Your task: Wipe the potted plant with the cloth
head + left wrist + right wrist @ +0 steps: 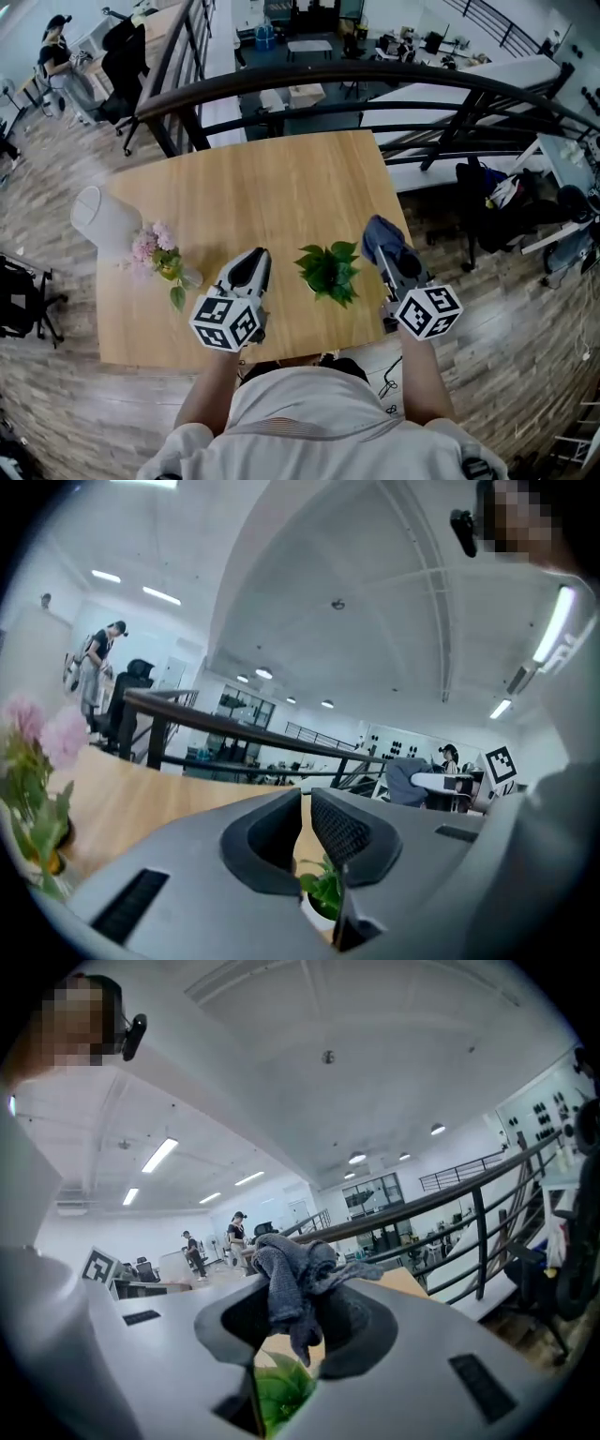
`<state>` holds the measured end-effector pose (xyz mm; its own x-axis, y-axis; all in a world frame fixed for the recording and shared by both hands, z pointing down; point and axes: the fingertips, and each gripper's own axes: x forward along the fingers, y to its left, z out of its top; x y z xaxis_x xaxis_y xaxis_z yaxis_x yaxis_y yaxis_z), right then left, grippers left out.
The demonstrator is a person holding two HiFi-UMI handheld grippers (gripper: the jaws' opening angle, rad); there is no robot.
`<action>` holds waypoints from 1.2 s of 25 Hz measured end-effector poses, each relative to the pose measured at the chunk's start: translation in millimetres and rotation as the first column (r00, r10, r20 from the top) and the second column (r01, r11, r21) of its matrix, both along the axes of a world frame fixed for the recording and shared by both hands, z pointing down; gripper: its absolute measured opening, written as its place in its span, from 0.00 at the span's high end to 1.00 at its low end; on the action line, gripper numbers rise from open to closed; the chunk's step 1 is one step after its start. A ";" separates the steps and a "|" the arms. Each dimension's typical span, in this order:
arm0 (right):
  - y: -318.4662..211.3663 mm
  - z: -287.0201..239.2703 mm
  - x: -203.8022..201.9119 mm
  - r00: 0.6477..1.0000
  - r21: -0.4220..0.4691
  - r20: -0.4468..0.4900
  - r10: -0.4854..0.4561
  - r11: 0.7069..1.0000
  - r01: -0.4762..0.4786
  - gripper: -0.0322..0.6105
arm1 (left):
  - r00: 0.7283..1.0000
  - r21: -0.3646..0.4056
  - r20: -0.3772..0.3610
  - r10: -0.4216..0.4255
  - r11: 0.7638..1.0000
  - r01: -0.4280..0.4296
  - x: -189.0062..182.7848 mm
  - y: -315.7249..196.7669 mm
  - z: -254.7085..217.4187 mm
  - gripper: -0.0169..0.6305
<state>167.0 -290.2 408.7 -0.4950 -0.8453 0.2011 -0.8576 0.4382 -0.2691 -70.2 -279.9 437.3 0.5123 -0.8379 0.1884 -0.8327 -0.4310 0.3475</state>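
- Head view: the potted plant (328, 272) stands on the wooden worktop (272, 187), near its 6 o'clock edge and close to the person.
- The left gripper (253, 257) hovers just beside the plant at its 9 o'clock. The right gripper (398, 262) is at its 3 o'clock, with the grey-blue cloth (382, 232) bunched at its tip.
- Pink flowers (155, 248) lie at the left gripper's 9 o'clock, beside a white rounded object (103, 217).
- Left gripper view: the fingers (342, 829) are drawn almost together, with only a thin slit between them and nothing in it. The plant's leaves (323, 891) show at 6 o'clock.
- Right gripper view: the fingers (361, 1330) are clamped on the cloth (291, 1279), which spills over their tips. Green leaves (281, 1391) sit just beneath at 6 o'clock.
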 end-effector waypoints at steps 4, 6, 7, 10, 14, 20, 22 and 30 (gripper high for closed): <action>6.7 -41.5 -12.4 0.999 0.089 -0.040 -0.003 0.996 0.006 0.69 | 0.994 0.153 0.105 -0.004 0.988 -0.012 -3.6 7.1 -59.7 0.92; 10.5 -60.4 -14.0 0.998 0.135 -0.059 0.016 0.991 -0.008 0.69 | 0.993 0.195 0.119 -0.004 0.981 -0.020 -3.6 12.2 -82.3 0.93; 12.3 -68.6 -14.1 0.997 0.154 -0.067 0.028 0.988 -0.017 0.70 | 0.993 0.211 0.116 -0.007 0.977 -0.018 -4.7 14.7 -91.9 0.93; 16.5 -83.8 -15.0 0.992 0.196 -0.106 0.063 0.980 -0.041 0.70 | 0.992 0.261 0.124 -0.037 0.965 0.003 -13.2 19.4 -111.5 0.93; 21.6 -88.9 -16.7 0.988 0.221 -0.132 0.081 0.974 -0.051 0.70 | 0.991 0.268 0.120 -0.061 0.963 0.027 -22.9 19.3 -112.7 0.93; 24.6 -86.8 -22.4 0.987 0.216 -0.141 0.076 0.975 -0.044 0.70 | 0.992 0.267 0.103 -0.070 0.963 0.040 -30.1 20.0 -112.2 0.93; 25.1 -85.1 -21.9 0.987 0.214 -0.144 0.078 0.976 -0.046 0.70 | 0.993 0.268 0.097 -0.066 0.963 0.038 -29.2 20.0 -112.3 0.93; 28.2 -85.7 -20.3 0.984 0.213 -0.157 0.085 0.976 -0.050 0.70 | 0.994 0.263 0.099 -0.050 0.965 0.022 -22.6 22.9 -111.6 0.93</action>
